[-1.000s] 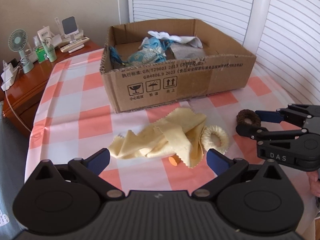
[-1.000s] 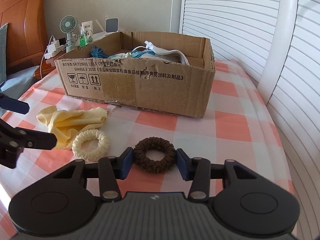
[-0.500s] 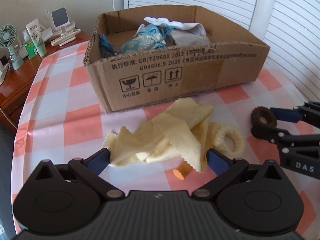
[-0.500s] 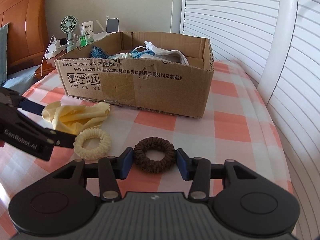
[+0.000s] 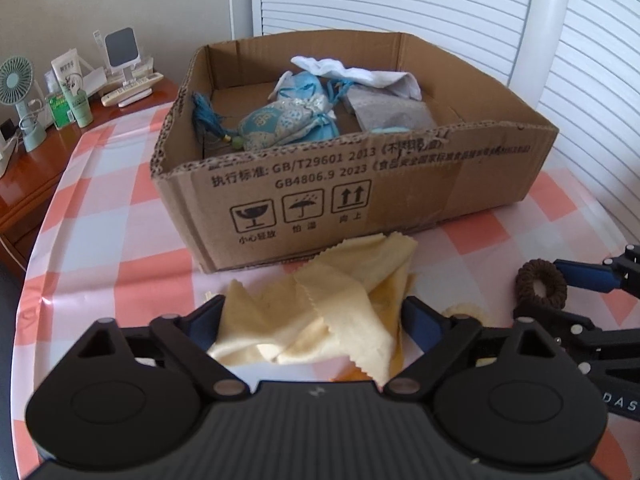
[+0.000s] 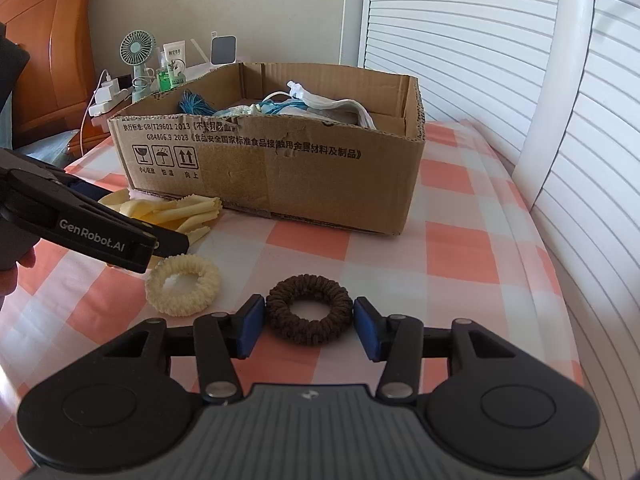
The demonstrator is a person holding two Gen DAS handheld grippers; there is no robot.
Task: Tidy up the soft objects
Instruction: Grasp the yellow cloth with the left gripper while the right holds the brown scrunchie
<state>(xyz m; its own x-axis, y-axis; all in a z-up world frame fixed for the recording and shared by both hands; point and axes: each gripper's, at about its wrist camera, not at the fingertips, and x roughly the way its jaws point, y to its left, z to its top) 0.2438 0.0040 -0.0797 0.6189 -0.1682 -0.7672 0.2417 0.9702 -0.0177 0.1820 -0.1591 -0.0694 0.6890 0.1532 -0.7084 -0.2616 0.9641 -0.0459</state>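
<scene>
A crumpled yellow cloth (image 5: 344, 280) (image 6: 176, 216) lies on the checked tablecloth in front of the cardboard box (image 5: 400, 200) (image 6: 320, 184). My left gripper (image 5: 312, 318) straddles the cloth, and its jaws are closing with the blue pads at the cloth's two edges. A brown scrunchie (image 6: 310, 286) (image 5: 524, 280) lies flat on the table between the pads of my right gripper (image 6: 309, 322) (image 5: 540, 292). Those jaws are opening slightly, and the ring keeps its round shape. A cream scrunchie (image 6: 160, 292) (image 5: 464, 312) rests between the cloth and the brown one.
The box holds blue pouches (image 5: 280, 120), a white cloth (image 5: 360, 74) and a grey piece. A wooden nightstand (image 5: 24, 176) at the left carries a small fan (image 5: 16, 80), bottles and a remote. White shutters (image 6: 520, 40) rise behind and to the right.
My left gripper has moved forward and down over the yellow cloth, and its jaws have narrowed around it. The right gripper and the brown scrunchie have stayed in place.
</scene>
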